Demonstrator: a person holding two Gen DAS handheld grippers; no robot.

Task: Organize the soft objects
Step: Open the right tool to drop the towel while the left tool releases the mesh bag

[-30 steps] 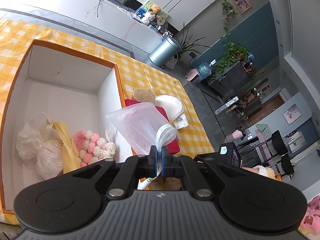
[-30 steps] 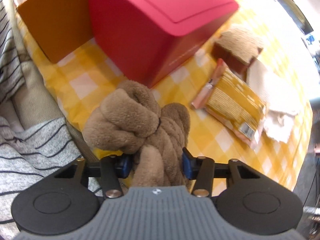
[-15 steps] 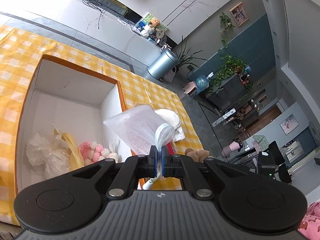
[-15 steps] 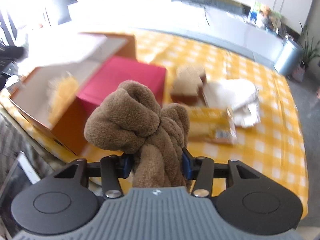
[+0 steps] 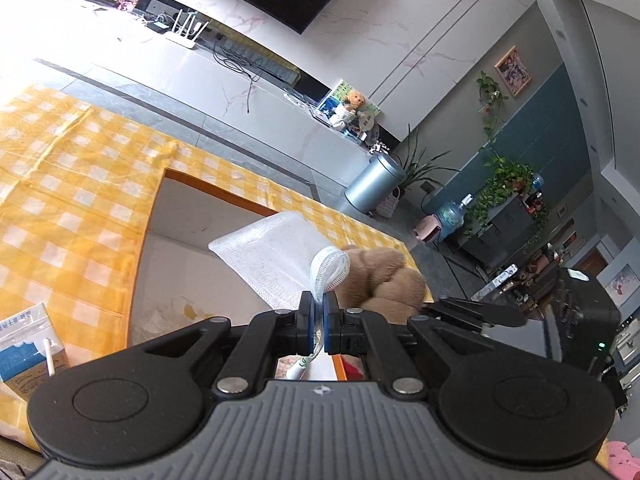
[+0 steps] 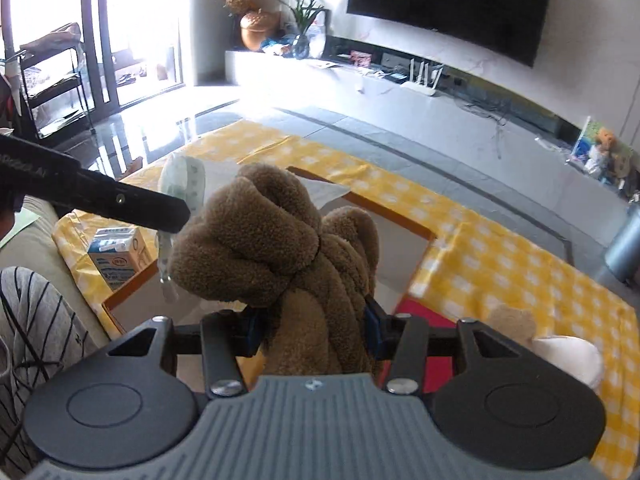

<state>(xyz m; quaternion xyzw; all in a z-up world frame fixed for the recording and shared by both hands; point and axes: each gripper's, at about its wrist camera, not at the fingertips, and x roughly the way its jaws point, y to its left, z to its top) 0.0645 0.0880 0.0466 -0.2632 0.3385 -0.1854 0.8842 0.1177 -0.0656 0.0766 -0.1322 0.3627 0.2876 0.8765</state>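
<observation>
the right gripper (image 6: pixel 312 332), clenched on the knotted brown plush towel (image 6: pixel 276 240), has swung up from the tablecloth to hover over the orange-rimmed white box (image 5: pixel 192 256). the left gripper (image 5: pixel 318 322) keeps pinching the white mesh pouch (image 5: pixel 280 256) alongside; both look ready to drop in.

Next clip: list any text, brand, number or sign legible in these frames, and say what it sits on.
Nothing reads clearly.
Milk carton: blue print and a round red mark, too blurred to read; in the left wrist view the lettering is too small.
Left gripper arm: embossed lettering, too dark to make out.
Right gripper body: a small round emblem, no words.
Framed picture on the wall: no legible text.
</observation>
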